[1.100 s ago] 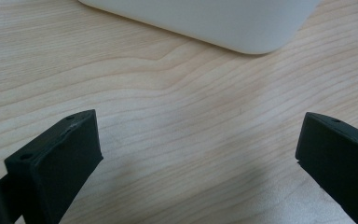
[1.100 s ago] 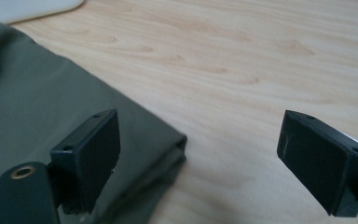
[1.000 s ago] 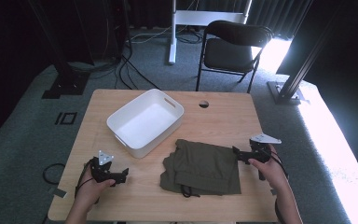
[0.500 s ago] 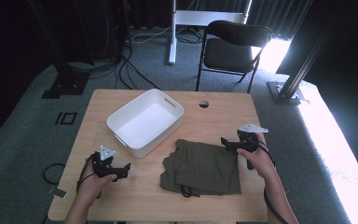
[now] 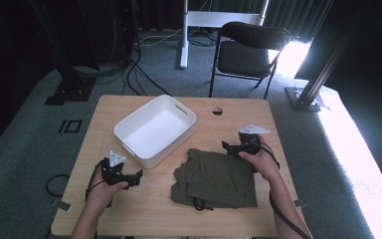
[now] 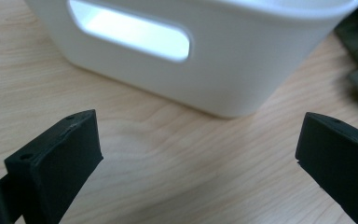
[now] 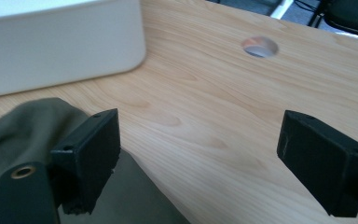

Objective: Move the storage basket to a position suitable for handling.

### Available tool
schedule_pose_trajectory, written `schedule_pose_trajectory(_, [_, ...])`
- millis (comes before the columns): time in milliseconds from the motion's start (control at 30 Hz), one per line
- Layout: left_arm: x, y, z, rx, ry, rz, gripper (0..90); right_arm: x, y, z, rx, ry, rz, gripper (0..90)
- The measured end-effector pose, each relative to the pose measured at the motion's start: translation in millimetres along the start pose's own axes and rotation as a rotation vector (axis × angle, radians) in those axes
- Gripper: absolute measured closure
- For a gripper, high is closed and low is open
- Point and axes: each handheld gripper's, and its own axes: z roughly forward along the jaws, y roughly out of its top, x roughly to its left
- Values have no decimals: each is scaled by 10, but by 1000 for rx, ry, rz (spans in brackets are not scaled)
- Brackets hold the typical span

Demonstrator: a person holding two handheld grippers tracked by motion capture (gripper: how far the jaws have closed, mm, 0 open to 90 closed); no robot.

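Left gripper (image 5: 138, 175) open, empty, near bin (image 5: 155, 130) handle end. Right gripper (image 5: 227, 147) open, empty, at far right corner of cloth (image 5: 218, 178); one jaw over fabric.

White bin (image 5: 155, 129) obstructs the table's (image 5: 238, 107) left-centre. Folded garment (image 5: 219, 177) covers the near centre. Far-right and near-left tabletop lie free.

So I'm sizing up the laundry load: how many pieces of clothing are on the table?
1. A single folded olive-green garment lies on the wooden table, right of the white bin and beside the right gripper. The folds could hide another layer.
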Motion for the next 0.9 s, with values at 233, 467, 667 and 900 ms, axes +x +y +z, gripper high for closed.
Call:
schedule_pose_trajectory(233, [5,186,-49,-42,-5,-6,13,127,166,182,-10,28,-21,134])
schedule_pose_trajectory(467, [-11,282,-29,-53,-9,-19,13,247,396,356,-21,48,-49,139])
schedule_pose_trajectory(667, [-15,382,-32,-87,-7,-45,13,333,597,484,-39,65,-60,138])
schedule_pose_trajectory(900, [18,456,-2,-110,10,-87,13,393,774,709,-48,76,-46,138])
